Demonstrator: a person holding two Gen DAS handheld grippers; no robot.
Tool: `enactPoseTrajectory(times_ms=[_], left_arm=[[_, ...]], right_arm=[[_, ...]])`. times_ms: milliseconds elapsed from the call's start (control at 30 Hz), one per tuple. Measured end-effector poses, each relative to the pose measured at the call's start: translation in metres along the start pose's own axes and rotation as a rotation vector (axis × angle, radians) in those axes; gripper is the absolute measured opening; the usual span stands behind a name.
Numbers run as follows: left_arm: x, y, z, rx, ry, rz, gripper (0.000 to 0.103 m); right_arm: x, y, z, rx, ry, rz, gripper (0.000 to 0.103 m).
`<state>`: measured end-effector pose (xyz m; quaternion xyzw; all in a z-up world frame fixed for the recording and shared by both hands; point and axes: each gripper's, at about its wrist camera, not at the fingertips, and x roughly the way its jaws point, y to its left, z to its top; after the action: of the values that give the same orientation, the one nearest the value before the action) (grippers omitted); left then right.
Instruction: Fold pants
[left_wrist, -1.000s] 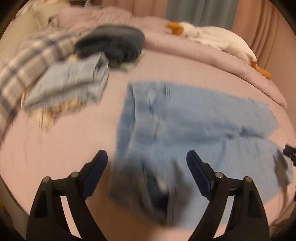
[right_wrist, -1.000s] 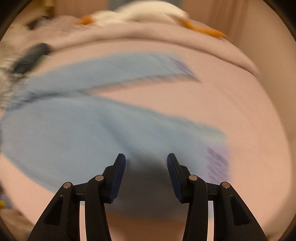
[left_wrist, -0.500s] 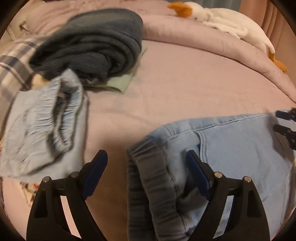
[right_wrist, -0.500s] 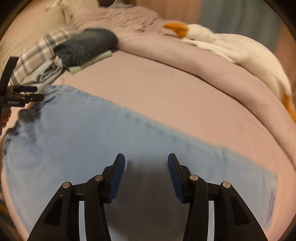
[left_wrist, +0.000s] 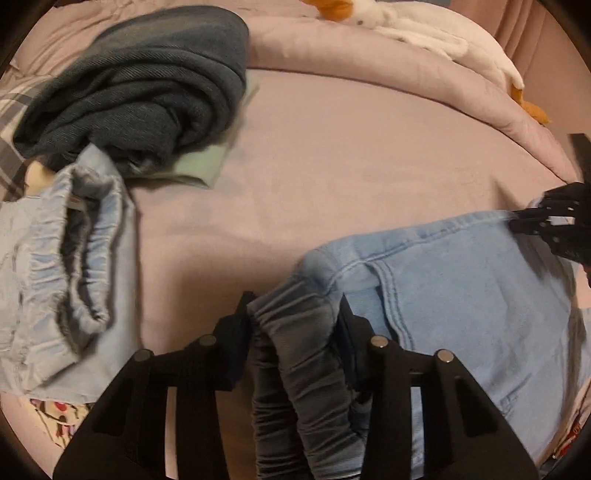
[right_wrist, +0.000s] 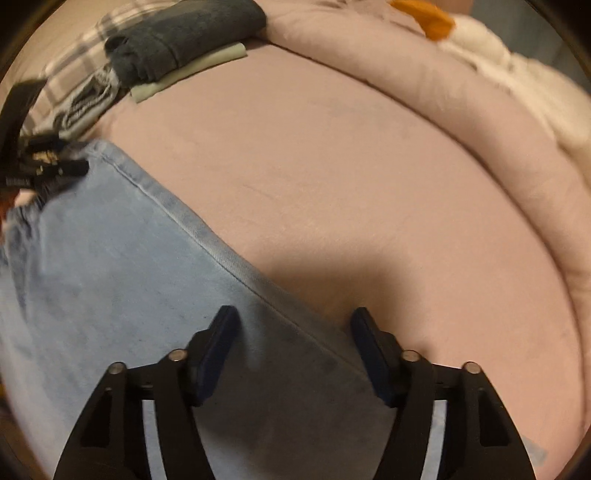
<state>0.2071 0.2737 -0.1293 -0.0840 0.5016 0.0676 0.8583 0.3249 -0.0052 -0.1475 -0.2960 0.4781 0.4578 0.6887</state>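
The left hand-held gripper (left_wrist: 293, 317) has just closed and now pinches the gathered waistband of the light blue pants (left_wrist: 461, 288), which lie on the bed (left_wrist: 351, 147). The right hand-held gripper (right_wrist: 293, 339) stands spread over a leg seam, gripping nothing. One end is secured for folding.

Middle of the bed (left_wrist: 351, 155) is wide open, bare pink sheet to move across. Left side's crowded: dark folded pants (left_wrist: 140, 85) stacked by light blue shorts (left_wrist: 62, 266). Far edge is blocked by the rolled duvet (right_wrist: 424, 85) and a plush goose (left_wrist: 436, 33).
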Motion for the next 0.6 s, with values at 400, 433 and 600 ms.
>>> enactPoseTrajectory(times_ms=[400, 433, 600], left_arm=[[-0.048, -0.017, -0.014, 0.005, -0.140, 0.024, 0.040], [-0.060, -0.017, -0.020, 0.008, -0.167, 0.010, 0.040], [-0.116, -0.025, -0.053, 0.102, -0.292, -0.016, 0.040]], right_arm=[[-0.025, 0.046, -0.014, -0.024, -0.057, -0.194, 0.005], [-0.039, 0.051, -0.016, -0.022, -0.090, -0.214, 0.005], [-0.115, 0.085, -0.041, -0.006, -0.255, -0.253, 0.005]])
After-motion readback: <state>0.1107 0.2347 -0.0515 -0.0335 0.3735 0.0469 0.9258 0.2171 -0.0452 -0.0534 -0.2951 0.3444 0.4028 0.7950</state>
